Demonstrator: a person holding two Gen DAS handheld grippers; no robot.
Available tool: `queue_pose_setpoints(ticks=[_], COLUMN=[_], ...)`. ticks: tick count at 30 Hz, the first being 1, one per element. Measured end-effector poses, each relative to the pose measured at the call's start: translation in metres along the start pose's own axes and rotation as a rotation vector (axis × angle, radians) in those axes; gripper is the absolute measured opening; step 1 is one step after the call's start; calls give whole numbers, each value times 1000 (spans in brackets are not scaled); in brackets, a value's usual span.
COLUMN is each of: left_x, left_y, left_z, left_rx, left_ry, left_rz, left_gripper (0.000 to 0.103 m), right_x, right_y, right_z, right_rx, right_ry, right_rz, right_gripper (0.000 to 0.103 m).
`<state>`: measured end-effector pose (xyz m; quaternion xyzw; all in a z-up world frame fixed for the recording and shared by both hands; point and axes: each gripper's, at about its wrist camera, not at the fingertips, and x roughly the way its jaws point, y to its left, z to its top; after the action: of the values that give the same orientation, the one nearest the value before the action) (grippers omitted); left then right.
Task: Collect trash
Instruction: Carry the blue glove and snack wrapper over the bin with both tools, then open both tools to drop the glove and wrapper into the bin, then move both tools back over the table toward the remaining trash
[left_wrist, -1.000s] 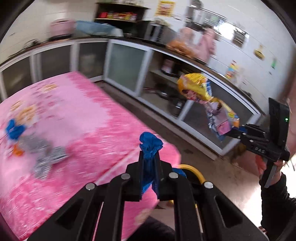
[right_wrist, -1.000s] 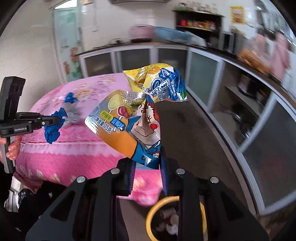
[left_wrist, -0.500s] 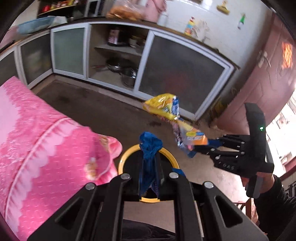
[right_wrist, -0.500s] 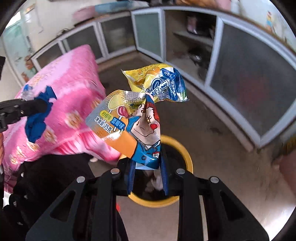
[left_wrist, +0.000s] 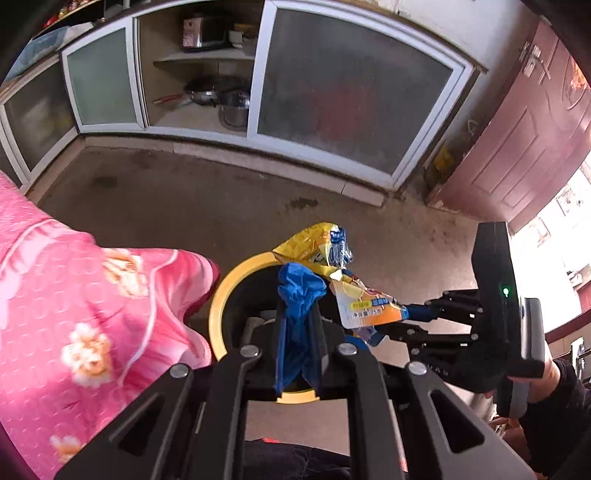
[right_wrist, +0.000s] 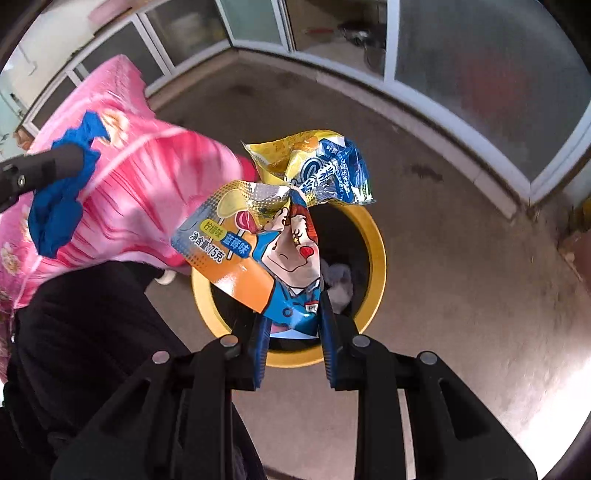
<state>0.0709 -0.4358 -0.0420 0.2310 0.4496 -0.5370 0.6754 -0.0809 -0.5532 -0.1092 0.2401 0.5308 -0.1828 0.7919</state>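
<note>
My left gripper (left_wrist: 298, 343) is shut on a crumpled blue wrapper (left_wrist: 299, 299) and hangs over the bin with the yellow rim (left_wrist: 218, 306). My right gripper (right_wrist: 291, 328) is shut on colourful snack wrappers (right_wrist: 280, 225), an orange-and-blue one with a yellow-and-blue one bunched above it. It points down at the same yellow-rimmed bin (right_wrist: 376, 258), which holds some pale trash. In the left wrist view the right gripper (left_wrist: 413, 317) reaches in from the right with the snack wrappers (left_wrist: 354, 299). The right wrist view shows the left gripper (right_wrist: 79, 158) at the left edge with the blue wrapper (right_wrist: 59, 206).
A table under a pink flowered cloth (left_wrist: 74, 314) stands just left of the bin. Low cabinets with frosted glass doors (left_wrist: 351, 92) line the far side, pots on an open shelf. A dark red door (left_wrist: 524, 122) is at the right. The floor is bare concrete (right_wrist: 461, 280).
Both grippers swung away from the pink table and sank toward the bin, tilting downward. The bin now sits right beneath both, and each still grips its wrapper.
</note>
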Motion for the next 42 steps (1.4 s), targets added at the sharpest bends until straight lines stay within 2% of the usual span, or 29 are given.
queue_pose_setpoints(ticks=[6,11,14,15,16,17,18,20,24,27,30,34,35,38,40,42], left_x=[29,32,33,33,32,29,28,22,4,-20,-47,-92,-110,-151,-183,-215], left_y=[1,2,5,6,8,10,11,12,9,7,7,17,23,41,61,87], left_z=[5,8,10,10,10,10,10,10,10,7,5,-3,-8,-25,-44,-67], left_rx=[-31,-31,-41,-53,-65,-80,-89,-112,-122,-123,-121,-138,-142,-143,-159,-190], left_ry=[44,42,34,31,28,16,8,-10,-62,-126,-185,-267,-299,-365,-402,-423], left_rz=[5,14,15,16,14,12,12,-11,-28,-54,-57,-45,-31,29,93,168], left_gripper=[10,10,15,28,35,49,61,73,91,95,95,95,95,95,95,95], right_x=[23,27,28,29,29,29,29,25,11,-10,-42,-90,-98,-122,-130,-136], right_y=[-5,-3,-2,-3,-4,-5,-5,-8,-27,-40,-45,-31,-24,18,47,86], right_z=[-1,4,5,6,6,7,5,2,-11,-18,-19,-10,-7,10,20,31], right_rx=[14,0,-9,-5,-3,-7,-15,-12,37,78,88,70,58,-57,-139,-228], right_ry=[60,62,63,68,72,78,79,68,62,10,-91,-273,-306,-383,-403,-427], right_rz=[6,3,-3,6,10,6,-10,-24,-60,-73,-104,-36,-13,65,107,159], right_gripper=[23,23,25,27,28,33,43,58,62,66,68,76,79,80,80,89])
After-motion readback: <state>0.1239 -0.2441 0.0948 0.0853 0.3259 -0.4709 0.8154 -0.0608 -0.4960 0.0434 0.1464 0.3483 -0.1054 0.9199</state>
